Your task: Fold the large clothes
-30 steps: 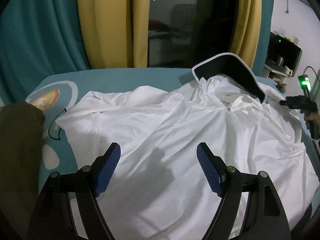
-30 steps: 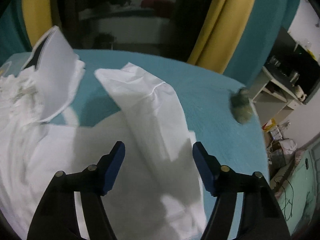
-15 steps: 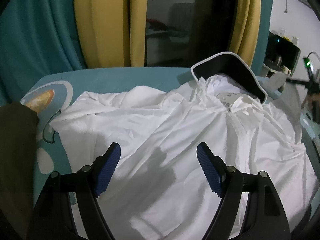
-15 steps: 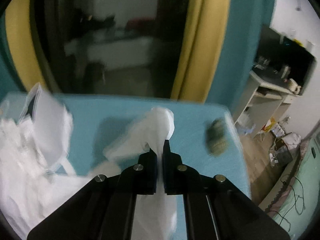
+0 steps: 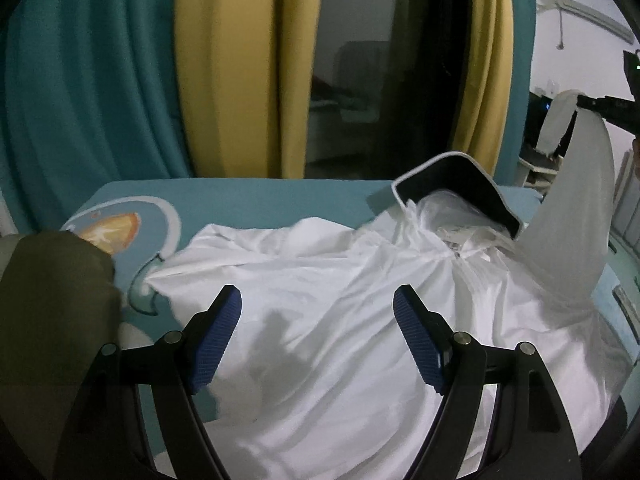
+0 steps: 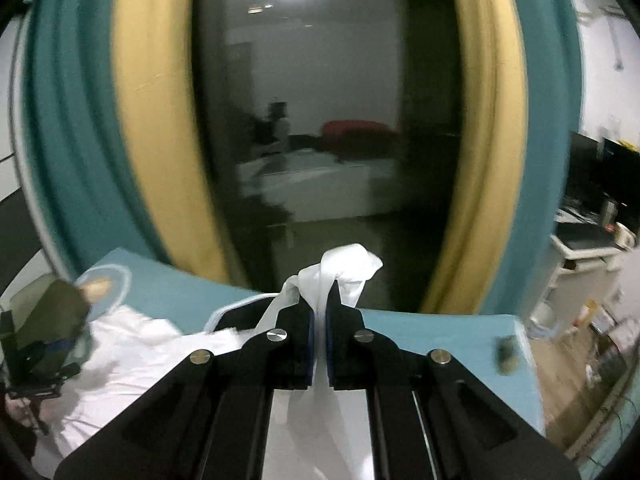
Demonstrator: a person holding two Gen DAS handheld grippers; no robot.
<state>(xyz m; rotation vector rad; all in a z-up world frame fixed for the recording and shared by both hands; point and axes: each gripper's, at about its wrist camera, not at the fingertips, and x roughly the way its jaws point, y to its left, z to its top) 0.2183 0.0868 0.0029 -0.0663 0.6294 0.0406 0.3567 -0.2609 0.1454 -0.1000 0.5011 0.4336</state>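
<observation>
Teal bedsheet [image 5: 248, 196] spread flat, cartoon print [image 5: 116, 228] seen at left corner. Teal curtain [image 5: 80, 80] and yellow curtain [image 5: 236, 68] hung behind. Dark glass door [image 6: 320, 140] framed between. Small dark lump [image 6: 507, 354] seen at bed's edge. White desk [image 6: 580, 256] spotted far right.

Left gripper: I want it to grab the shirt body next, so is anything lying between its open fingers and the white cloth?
Nothing visible: the left gripper hangs open directly over the white shirt.

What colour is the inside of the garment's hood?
Black, with white edge trim, on the white hooded garment; the hood lining shows best in the left wrist view.
</observation>
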